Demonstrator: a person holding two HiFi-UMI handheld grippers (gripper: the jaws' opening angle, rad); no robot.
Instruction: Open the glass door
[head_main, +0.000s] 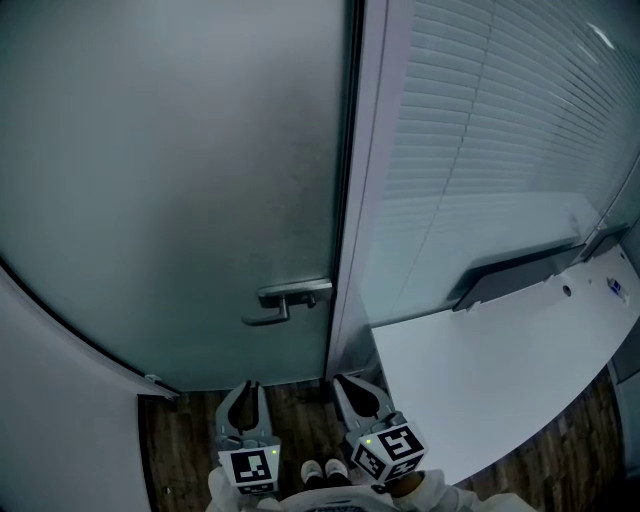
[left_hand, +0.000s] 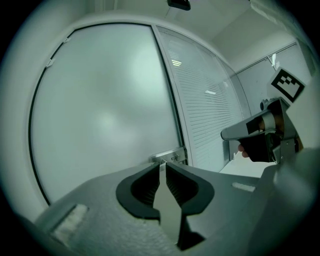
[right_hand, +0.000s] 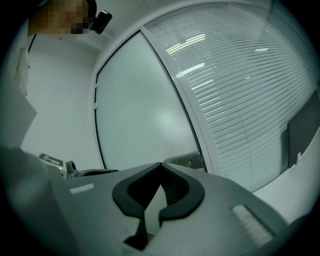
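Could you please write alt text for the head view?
A frosted glass door with a metal lever handle fills the downward view; the left gripper and right gripper point toward it from below, both short of the handle. A white desk and slatted blinds lie right.

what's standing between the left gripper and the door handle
Nothing visible: only open air lies between the left gripper and the lever handle on the frosted glass door.

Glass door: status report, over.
Left hand-held gripper slightly open, empty; right hand-held gripper shut, empty. Frosted glass door closed, silver lever handle untouched. Nothing in the way.
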